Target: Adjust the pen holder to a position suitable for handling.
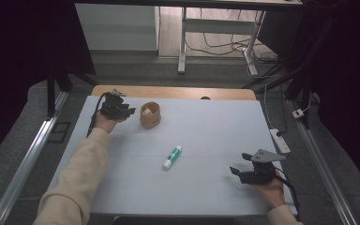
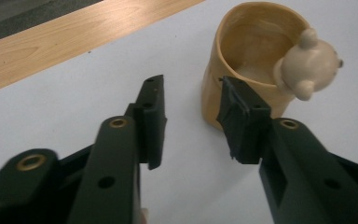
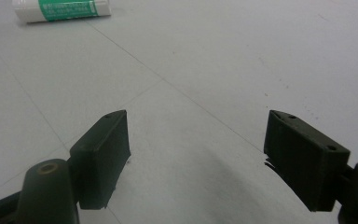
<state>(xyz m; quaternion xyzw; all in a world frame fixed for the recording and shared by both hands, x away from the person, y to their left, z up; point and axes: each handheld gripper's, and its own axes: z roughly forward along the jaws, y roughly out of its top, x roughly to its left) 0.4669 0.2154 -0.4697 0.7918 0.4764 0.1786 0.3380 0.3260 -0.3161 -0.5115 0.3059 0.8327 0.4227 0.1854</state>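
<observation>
I see the counter (image 1: 206,140) broad and mostly bare between my hands. At its far left stands the tan cup (image 1: 150,115), a small bear figure (image 2: 307,63) on its rim. My left gripper (image 1: 122,111) sits just left of it, fingers (image 2: 151,116) part-spread, pinching nothing. The right gripper (image 1: 246,165), near right, has fingers spread wide. A glue stick (image 1: 172,156) lies mid-counter.

The glue stick (image 3: 60,9) carries a green label with white print, too blurred to read.

dim even light, dark corners high view, near foreground blurred.
</observation>
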